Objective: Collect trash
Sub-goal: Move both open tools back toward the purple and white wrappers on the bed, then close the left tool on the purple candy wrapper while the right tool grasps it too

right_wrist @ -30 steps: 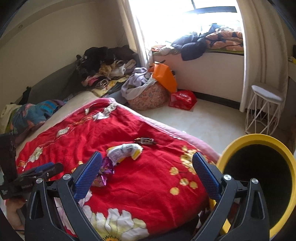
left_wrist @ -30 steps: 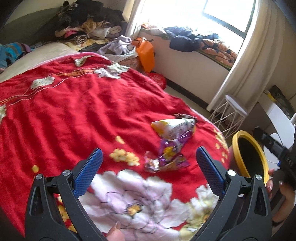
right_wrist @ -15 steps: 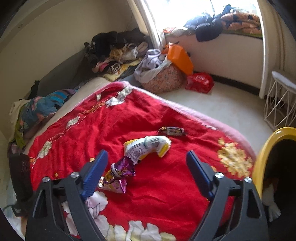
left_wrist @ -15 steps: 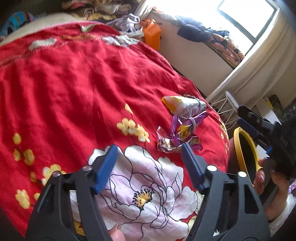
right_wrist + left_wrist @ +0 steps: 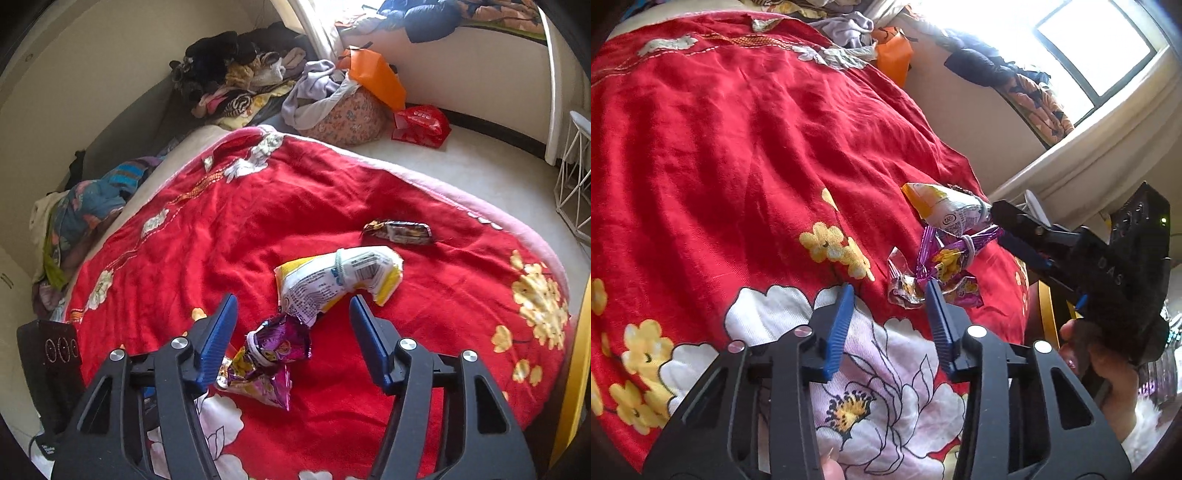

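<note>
Both grippers are bearing down on the litter on the red blanket (image 5: 221,221). The left gripper (image 5: 888,295) has just been closing its jaws; they stand part open with only blanket between them. The crumpled purple wrapper (image 5: 938,269) lies just past the right-hand fingertip, touching or nearly touching it, not inside the gap. The right gripper (image 5: 293,306) has also been closing and stands about half open. The purple wrapper (image 5: 269,354) lies low between its fingers, nearer the left one, and the white and yellow snack bag (image 5: 340,277) pokes in at the fingertips. No pad presses on anything; neither gripper holds a thing.

A small dark wrapper (image 5: 399,230) lies well beyond the right fingertips. The yellow bin (image 5: 574,369) shows at the edge, to the right of the right finger.

I'd say the job has hardly begun. For a clean pick, the left should slide sideways until the purple wrapper sits squarely in the gap, then push down into the soft bedding before squeezing. Foil is slippery and springy, so catch the bunched middle, not a loose corner. The right would do better to settle on one target, the snack bag, so the two don't tug at the same wrapper. Watch for pinching blanket with it.
</note>
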